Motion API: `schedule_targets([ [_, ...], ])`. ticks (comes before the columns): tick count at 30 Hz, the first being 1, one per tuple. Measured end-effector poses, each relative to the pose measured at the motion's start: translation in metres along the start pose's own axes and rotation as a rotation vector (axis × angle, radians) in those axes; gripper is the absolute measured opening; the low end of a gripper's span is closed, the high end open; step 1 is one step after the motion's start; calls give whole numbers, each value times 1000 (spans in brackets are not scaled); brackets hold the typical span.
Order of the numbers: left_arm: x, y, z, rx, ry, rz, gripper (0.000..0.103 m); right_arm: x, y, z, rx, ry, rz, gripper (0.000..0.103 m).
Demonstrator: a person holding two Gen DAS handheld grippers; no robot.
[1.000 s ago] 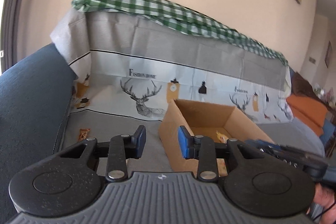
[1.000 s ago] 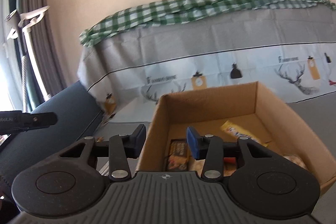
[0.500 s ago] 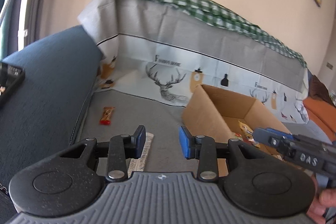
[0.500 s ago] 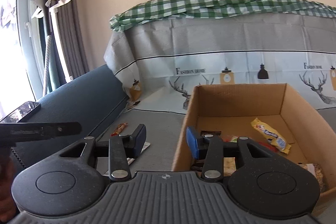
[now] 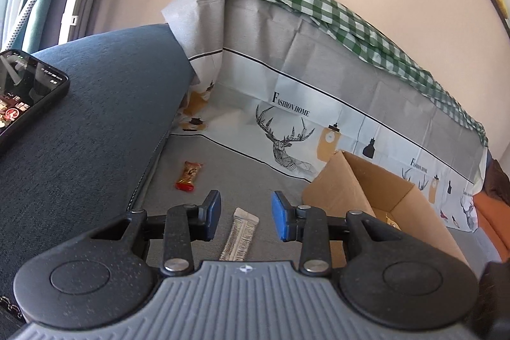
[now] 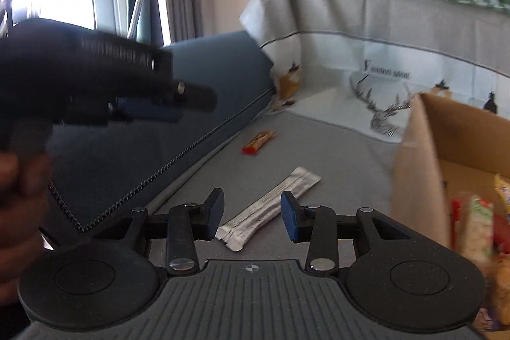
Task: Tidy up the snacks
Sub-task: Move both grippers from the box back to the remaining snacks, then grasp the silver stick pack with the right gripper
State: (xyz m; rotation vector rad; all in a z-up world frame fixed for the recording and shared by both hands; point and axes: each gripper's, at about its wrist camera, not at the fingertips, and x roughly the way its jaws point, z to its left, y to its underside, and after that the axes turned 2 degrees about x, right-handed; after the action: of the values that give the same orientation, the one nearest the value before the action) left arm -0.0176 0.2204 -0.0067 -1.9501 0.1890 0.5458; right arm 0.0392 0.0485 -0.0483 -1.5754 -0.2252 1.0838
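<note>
I have both grippers, left gripper (image 5: pixel 245 220) and right gripper (image 6: pixel 251 220), spread and empty over the sofa seat (image 6: pixel 334 155), framing the silver snack stick (image 6: pixel 271 209) at 12 o'clock, cardboard box (image 6: pixel 420 168) waiting at 3 o'clock to take it.

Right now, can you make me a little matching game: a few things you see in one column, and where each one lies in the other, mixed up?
Things:
1. phone
2. silver packet
3. red and gold snack bar
4. yellow wrapper

Places:
A. inside the cardboard box
B. on the blue sofa arm
C. on the grey cover, nearer the sofa back
D. on the grey cover, just ahead of both grippers

Pairs: 1-B, 2-D, 3-C, 4-A
</note>
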Motion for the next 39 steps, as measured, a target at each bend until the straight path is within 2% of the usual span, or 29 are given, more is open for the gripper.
schedule_targets([
  [3, -1, -1, 4, -15, 1, -9, 41, 24, 3, 3, 5, 8, 54, 45],
  [5, -1, -1, 6, -22, 1, -11, 41, 34, 2, 3, 21, 7, 59, 57],
  [6, 0, -1, 6, -22, 2, -9, 44, 39, 3, 3, 30, 12, 67, 64],
  [7, 1, -1, 6, -21, -1, -6, 48, 45, 2, 2, 39, 15, 77, 67],
  [9, 2, 0, 5, -17, -7, -5, 52, 55, 3, 2, 53, 13, 95, 68],
  [12, 5, 0, 8, -24, -20, 0, 52, 71, 3, 4, 46, 35, 122, 74],
  [17, 13, 0, 8, -21, -48, 12, 53, 95, 5, 5, 68, 59, 186, 74],
  [21, 23, -1, 5, 0, -81, 24, 53, 106, 8, 4, 47, 112, 239, 67],
  [24, 32, -1, 2, 16, -105, 33, 53, 105, 6, 0, 51, 136, 231, 31],
  [29, 42, -1, -3, 46, -136, 39, 53, 100, 4, -17, 115, 203, 221, 29],
  [33, 51, -1, -3, 53, -155, 51, 53, 100, 0, -30, 160, 217, 233, 30],
  [39, 65, 0, -9, 94, -179, 70, 53, 100, 0, -34, 194, 215, 255, 38],
])
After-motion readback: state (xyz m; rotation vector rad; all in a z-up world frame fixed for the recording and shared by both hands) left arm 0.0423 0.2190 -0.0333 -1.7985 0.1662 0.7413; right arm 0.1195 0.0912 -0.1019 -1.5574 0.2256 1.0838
